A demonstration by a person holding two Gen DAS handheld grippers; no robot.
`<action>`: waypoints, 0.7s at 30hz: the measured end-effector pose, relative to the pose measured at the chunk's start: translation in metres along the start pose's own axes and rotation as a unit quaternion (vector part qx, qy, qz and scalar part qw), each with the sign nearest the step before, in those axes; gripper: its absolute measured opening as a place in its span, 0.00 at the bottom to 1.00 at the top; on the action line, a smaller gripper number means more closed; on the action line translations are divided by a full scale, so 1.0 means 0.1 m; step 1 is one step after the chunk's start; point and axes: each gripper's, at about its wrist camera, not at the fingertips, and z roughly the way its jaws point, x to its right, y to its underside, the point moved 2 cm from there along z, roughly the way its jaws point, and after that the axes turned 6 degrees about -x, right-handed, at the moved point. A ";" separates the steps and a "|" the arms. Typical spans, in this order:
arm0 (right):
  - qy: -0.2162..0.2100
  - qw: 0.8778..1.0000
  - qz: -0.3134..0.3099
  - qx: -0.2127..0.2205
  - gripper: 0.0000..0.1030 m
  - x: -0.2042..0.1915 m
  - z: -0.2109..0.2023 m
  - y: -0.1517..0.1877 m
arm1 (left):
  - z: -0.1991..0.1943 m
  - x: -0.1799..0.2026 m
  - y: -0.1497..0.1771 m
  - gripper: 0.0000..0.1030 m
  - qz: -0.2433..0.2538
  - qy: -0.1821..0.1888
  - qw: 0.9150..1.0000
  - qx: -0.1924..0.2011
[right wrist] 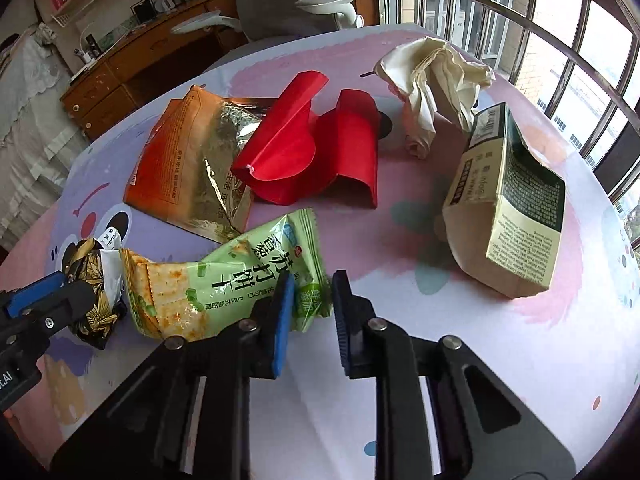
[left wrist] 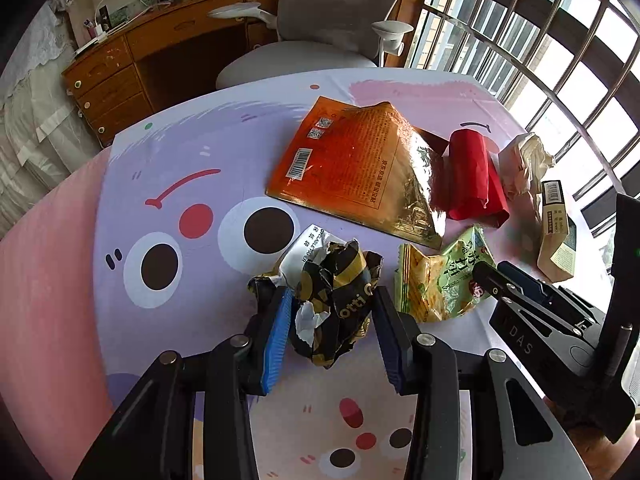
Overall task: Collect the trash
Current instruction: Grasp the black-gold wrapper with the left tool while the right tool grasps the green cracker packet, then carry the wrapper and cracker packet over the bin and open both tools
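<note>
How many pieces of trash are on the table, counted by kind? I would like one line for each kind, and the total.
Snack wrappers and bags: 3 (black-and-gold wrapper, green cracker bag, orange foil bag)
Red folded paper: 1
Crumpled white paper: 1
Crushed carton: 1
Total: 6

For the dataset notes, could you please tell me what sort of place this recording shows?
Probably a home bedroom or study: a wooden desk with drawers, a grey office chair and a barred window surround a table under a cartoon tablecloth strewn with snack wrappers.
</note>
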 end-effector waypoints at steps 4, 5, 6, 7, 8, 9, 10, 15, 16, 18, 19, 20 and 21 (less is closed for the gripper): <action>-0.041 0.999 0.013 -0.006 0.07 0.06 -0.06 0.10 | -0.06 0.01 0.09 0.39 0.001 0.003 1.000 -0.001; -0.048 0.999 0.015 -0.004 0.07 0.08 -0.10 0.13 | -0.09 0.02 0.12 0.39 0.000 0.004 1.000 -0.001; -0.055 0.998 0.015 -0.002 0.07 0.11 -0.15 0.16 | -0.12 0.02 0.16 0.39 0.000 0.005 1.000 -0.001; -0.063 0.998 0.015 0.000 0.07 0.16 -0.21 0.19 | -0.14 0.02 0.19 0.39 -0.001 0.005 1.000 -0.001; -0.068 0.998 0.016 0.002 0.07 0.18 -0.26 0.21 | -0.17 0.03 0.23 0.39 -0.001 0.005 1.000 0.000; -0.072 0.997 0.016 0.004 0.07 0.21 -0.32 0.23 | -0.21 0.04 0.26 0.39 -0.001 0.005 1.000 0.000; -0.076 0.997 0.016 0.006 0.07 0.27 -0.38 0.22 | -0.24 0.05 0.30 0.39 -0.002 0.005 1.000 0.000; -0.086 0.996 0.004 0.016 0.07 0.54 -0.79 0.41 | -0.46 0.11 0.53 0.39 -0.005 0.004 1.000 0.005; -0.088 0.996 0.000 0.018 0.07 0.59 -0.86 0.46 | -0.51 0.13 0.58 0.39 -0.007 0.005 1.000 0.005; -0.088 0.996 -0.009 0.021 0.07 0.74 -1.03 0.56 | -0.61 0.20 0.70 0.39 -0.010 0.007 1.000 0.006; -0.089 0.996 -0.014 0.022 0.07 0.79 -1.10 0.61 | -0.67 0.25 0.76 0.39 -0.010 0.006 1.000 0.007; -0.092 0.995 -0.019 0.023 0.07 0.86 -1.20 0.68 | -0.72 0.31 0.83 0.39 -0.009 0.004 1.000 0.012; -0.095 0.995 -0.024 0.022 0.07 0.92 -1.27 0.75 | -0.79 0.39 0.91 0.39 -0.010 0.004 1.000 0.015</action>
